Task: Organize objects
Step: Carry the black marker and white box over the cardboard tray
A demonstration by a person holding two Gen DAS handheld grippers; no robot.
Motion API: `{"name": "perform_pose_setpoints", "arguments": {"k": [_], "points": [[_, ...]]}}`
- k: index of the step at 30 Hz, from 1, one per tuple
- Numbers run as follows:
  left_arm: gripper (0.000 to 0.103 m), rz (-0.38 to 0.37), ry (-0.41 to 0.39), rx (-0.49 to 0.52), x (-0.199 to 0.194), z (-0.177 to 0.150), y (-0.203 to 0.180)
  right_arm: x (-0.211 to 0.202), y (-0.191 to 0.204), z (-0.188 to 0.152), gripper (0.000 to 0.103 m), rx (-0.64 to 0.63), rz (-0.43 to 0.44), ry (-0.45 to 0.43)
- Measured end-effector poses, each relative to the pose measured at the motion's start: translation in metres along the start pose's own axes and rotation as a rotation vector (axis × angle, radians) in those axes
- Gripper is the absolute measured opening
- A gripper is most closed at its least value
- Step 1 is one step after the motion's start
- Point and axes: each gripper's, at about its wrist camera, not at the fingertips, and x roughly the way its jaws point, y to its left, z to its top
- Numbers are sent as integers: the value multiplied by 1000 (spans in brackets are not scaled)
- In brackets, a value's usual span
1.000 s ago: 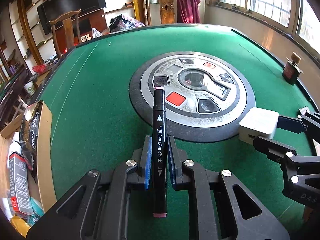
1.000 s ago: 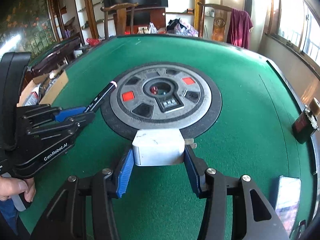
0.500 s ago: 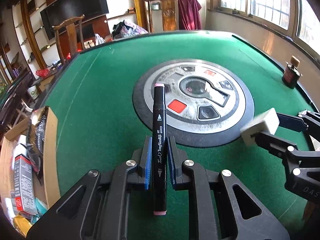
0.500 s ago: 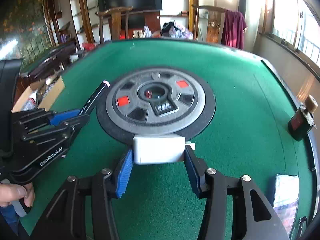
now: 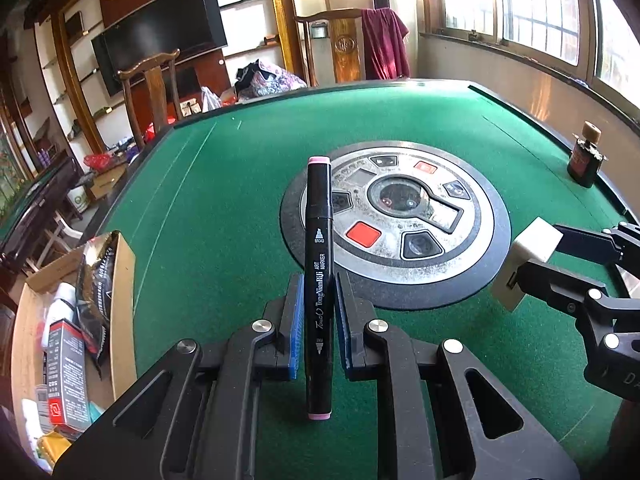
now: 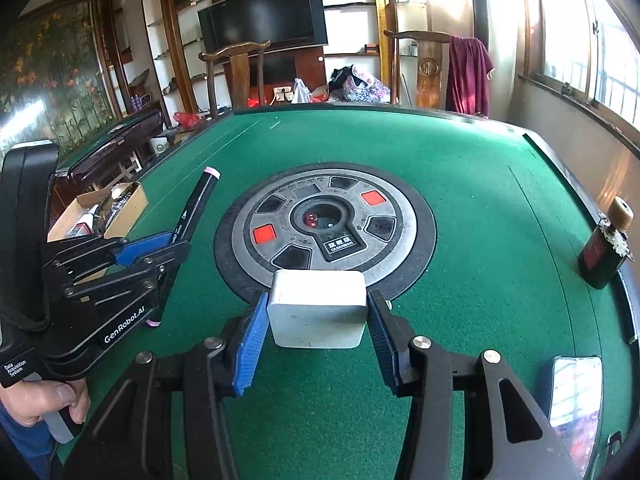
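The left gripper (image 5: 316, 320) is clamped on a black art marker (image 5: 319, 280), its blue pads pressed against the barrel from both sides; the marker runs along the line of the fingers, one pink end cap sticking out ahead of the tips and the other reaching back between the finger arms. Ahead of that gripper spreads the green felt table (image 5: 224, 200), with the round silver-and-black control panel (image 5: 400, 220) set in the felt just beyond and to the right of the marker's far tip. Off to its left, beside the table edge, stands an open cardboard box (image 5: 120, 300) holding a dark foil bag and small cartons. To its right the right gripper (image 5: 532, 260) comes in from the side, carrying a white rectangular block (image 5: 528, 256) above the felt. From the right wrist view, the right gripper (image 6: 318, 312) is closed on this white block (image 6: 318, 312), a blue pad against each of its short sides, the block sitting at the fingertips with the near rim of the control panel (image 6: 324, 228) right behind it. The left gripper (image 6: 160, 248) shows to the left of it, with a hand (image 6: 40, 400) around its handle and the marker (image 6: 196, 208) slanting up and away. Far to the right, near the table's edge, stands a small dark bottle (image 6: 604, 252) with a cork-like stopper, and closer in lies a phone (image 6: 576, 388) face up, its screen reflecting light.
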Motion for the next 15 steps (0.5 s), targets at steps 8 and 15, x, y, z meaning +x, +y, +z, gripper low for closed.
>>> {"name": "perform_pose_setpoints", "arguments": {"k": [8, 15], "points": [[15, 18, -35, 7, -9, 0, 1, -6, 5, 2, 49, -5, 16, -35], [15, 47, -74, -11, -26, -1, 7, -19, 13, 2, 49, 25, 18, -86]]}}
